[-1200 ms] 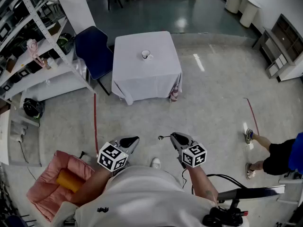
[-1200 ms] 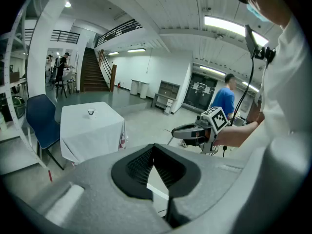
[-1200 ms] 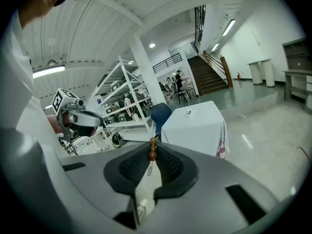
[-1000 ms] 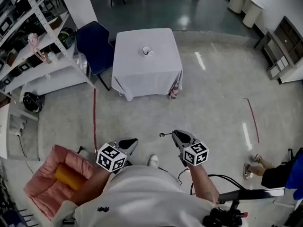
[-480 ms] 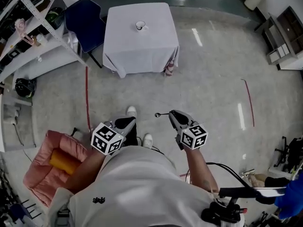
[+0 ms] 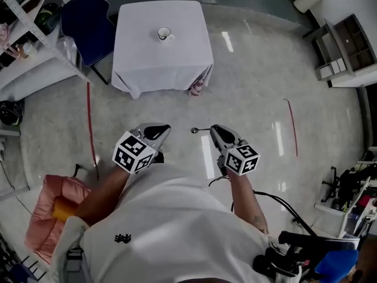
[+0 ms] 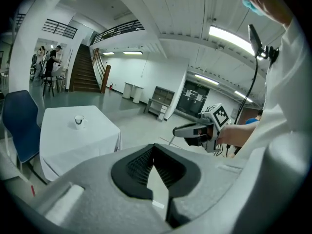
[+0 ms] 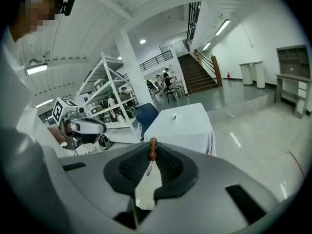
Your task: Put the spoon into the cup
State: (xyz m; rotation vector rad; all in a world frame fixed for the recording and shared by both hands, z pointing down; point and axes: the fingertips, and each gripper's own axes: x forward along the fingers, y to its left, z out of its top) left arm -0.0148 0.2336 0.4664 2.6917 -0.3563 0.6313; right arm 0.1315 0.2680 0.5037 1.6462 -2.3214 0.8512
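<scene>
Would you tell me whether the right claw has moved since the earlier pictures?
Yes. The right claw, gripping the metal spoon, has advanced toward the square white-clothed table, along the red floor tape.

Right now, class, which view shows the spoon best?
The head view: the spoon juts from the right gripper, bowl visible. The right gripper view shows only its brown handle end; the left gripper view, a sliver.

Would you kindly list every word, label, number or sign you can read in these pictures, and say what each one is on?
No text is readable anywhere.
Marker cubes: black-and-white square patterns only, no letters.
Shirt logo: too small to read.
Cup: a dark mark, too small to read.
</scene>
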